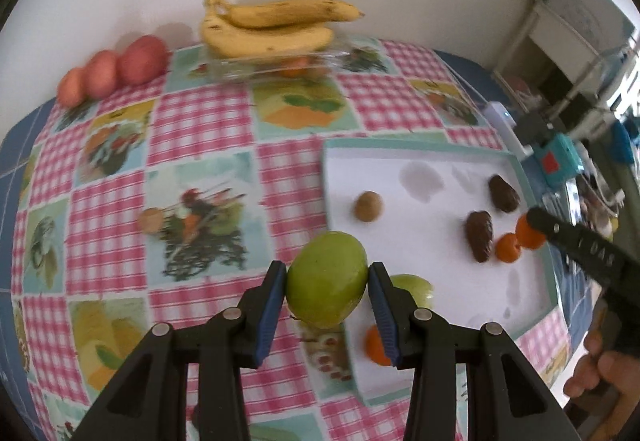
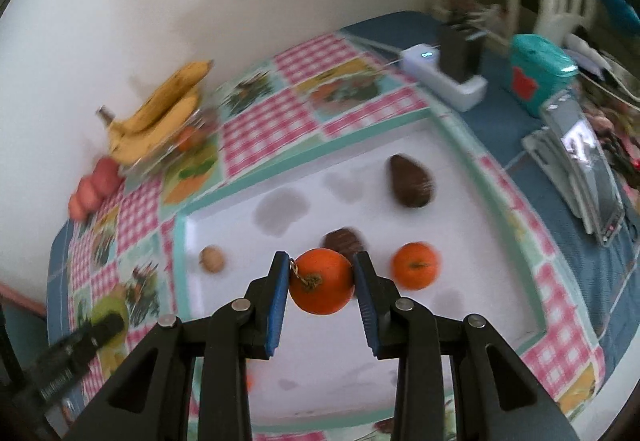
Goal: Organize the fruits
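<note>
The left gripper has its fingers clamped on a green fruit, low in the centre of the left wrist view, at the near left corner of the white tray. The right gripper has its fingers closed on an orange tangerine, low centre in its own view, above the tray floor.

Both fruits are round and smooth, pinched only at their sides, so a quick swing or wrist roll could, I judge, let either one slip and roll across the checked tablecloth on the surface. The two grippers work close together (the right one shows at the right edge of the left view), so a collision seems possible.

The left view alone shows a walnut out on the cloth, a second green fruit behind the fingers, and the glass dish under the bananas sharply. The right view alone shows a phone on a stand at right.
</note>
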`<state>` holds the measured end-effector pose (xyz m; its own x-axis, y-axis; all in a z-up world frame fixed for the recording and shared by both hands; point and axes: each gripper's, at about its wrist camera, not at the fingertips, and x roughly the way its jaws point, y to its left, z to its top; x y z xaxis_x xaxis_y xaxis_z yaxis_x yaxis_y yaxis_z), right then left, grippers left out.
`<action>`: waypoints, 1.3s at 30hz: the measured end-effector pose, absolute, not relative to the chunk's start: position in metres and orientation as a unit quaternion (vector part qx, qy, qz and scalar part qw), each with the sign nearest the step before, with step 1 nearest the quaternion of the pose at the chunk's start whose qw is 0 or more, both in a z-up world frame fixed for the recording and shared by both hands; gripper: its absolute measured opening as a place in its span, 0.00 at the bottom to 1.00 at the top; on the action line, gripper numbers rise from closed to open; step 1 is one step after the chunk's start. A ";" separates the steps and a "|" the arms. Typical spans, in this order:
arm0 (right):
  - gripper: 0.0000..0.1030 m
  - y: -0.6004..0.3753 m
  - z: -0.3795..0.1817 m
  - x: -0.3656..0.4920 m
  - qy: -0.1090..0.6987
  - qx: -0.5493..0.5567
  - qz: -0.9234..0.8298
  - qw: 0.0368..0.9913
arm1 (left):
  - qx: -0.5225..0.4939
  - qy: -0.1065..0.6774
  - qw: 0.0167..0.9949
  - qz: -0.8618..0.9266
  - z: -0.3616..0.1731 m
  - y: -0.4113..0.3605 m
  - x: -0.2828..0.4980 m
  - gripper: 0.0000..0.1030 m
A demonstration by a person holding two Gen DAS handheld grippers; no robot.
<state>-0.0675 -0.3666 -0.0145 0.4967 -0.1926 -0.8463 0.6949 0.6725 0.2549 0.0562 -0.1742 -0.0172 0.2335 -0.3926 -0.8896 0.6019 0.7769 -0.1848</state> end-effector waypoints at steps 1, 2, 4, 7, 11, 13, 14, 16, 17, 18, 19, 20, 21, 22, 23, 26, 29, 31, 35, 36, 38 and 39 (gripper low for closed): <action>0.33 -0.371 -0.013 -0.070 0.417 0.300 -0.279 0.811 | 0.104 0.530 0.779 -0.320 -0.018 -0.178 0.054 0.43; 0.33 -0.376 -0.013 -0.073 0.412 0.302 -0.285 0.811 | 0.110 0.529 0.778 -0.320 -0.019 -0.182 0.053 0.43; 0.33 -0.383 -0.012 -0.077 0.405 0.304 -0.295 0.810 | 0.117 0.528 0.777 -0.323 -0.021 -0.189 0.050 0.43; 0.33 -0.389 -0.012 -0.080 0.400 0.302 -0.305 0.810 | 0.122 0.525 0.776 -0.328 -0.023 -0.197 0.048 0.43; 0.33 -0.393 -0.013 -0.079 0.400 0.303 -0.304 0.810 | 0.128 0.519 0.775 -0.338 -0.027 -0.207 0.046 0.43; 0.33 -0.393 -0.014 -0.078 0.399 0.302 -0.302 0.811 | 0.123 0.519 0.773 -0.343 -0.029 -0.211 0.047 0.43; 0.33 -0.393 -0.015 -0.076 0.398 0.301 -0.301 0.812 | 0.121 0.519 0.773 -0.345 -0.031 -0.213 0.048 0.43; 0.33 -0.394 -0.016 -0.073 0.392 0.297 -0.299 0.818 | 0.121 0.516 0.775 -0.345 -0.033 -0.218 0.048 0.43; 0.33 -0.394 -0.016 -0.071 0.389 0.296 -0.298 0.820 | 0.120 0.515 0.775 -0.345 -0.034 -0.220 0.049 0.43; 0.33 -0.394 -0.016 -0.069 0.385 0.295 -0.298 0.822 | 0.120 0.515 0.775 -0.346 -0.035 -0.222 0.049 0.43; 0.33 -0.394 -0.016 -0.068 0.383 0.294 -0.298 0.823 | 0.120 0.514 0.775 -0.348 -0.037 -0.224 0.049 0.43; 0.33 -0.395 -0.016 -0.066 0.381 0.292 -0.298 0.825 | 0.120 0.514 0.775 -0.349 -0.038 -0.226 0.049 0.43; 0.33 -0.395 -0.016 -0.064 0.379 0.289 -0.297 0.827 | 0.122 0.513 0.774 -0.351 -0.038 -0.229 0.049 0.43; 0.33 -0.395 -0.016 -0.062 0.378 0.286 -0.296 0.829 | 0.124 0.512 0.773 -0.353 -0.039 -0.231 0.048 0.43; 0.33 -0.395 -0.016 -0.061 0.377 0.285 -0.295 0.830 | 0.126 0.511 0.773 -0.355 -0.040 -0.234 0.048 0.43; 0.33 -0.396 -0.017 -0.056 0.378 0.280 -0.292 0.833 | 0.126 0.509 0.773 -0.358 -0.041 -0.238 0.048 0.43; 0.33 -0.399 -0.018 -0.053 0.379 0.277 -0.295 0.832 | 0.128 0.511 0.771 -0.359 -0.044 -0.242 0.050 0.43; 0.33 -0.401 -0.018 -0.052 0.380 0.274 -0.296 0.832 | 0.129 0.512 0.771 -0.358 -0.046 -0.243 0.050 0.43; 0.33 -0.405 -0.021 -0.048 0.384 0.272 -0.297 0.831 | 0.125 0.513 0.771 -0.357 -0.048 -0.243 0.053 0.43; 0.33 -0.405 -0.022 -0.047 0.385 0.271 -0.296 0.831 | 0.125 0.513 0.771 -0.357 -0.048 -0.243 0.053 0.43; 0.33 -0.406 -0.023 -0.044 0.387 0.268 -0.295 0.832 | 0.127 0.513 0.770 -0.357 -0.050 -0.244 0.053 0.43; 0.33 -0.406 -0.024 -0.042 0.388 0.265 -0.295 0.832 | 0.128 0.514 0.770 -0.357 -0.051 -0.244 0.054 0.43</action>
<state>-0.0420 -0.4057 -0.0236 0.5250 -0.2842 -0.8023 0.6961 0.6857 0.2126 0.0536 -0.2444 -0.0507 0.2177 -0.4186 -0.8817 0.6806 0.7126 -0.1703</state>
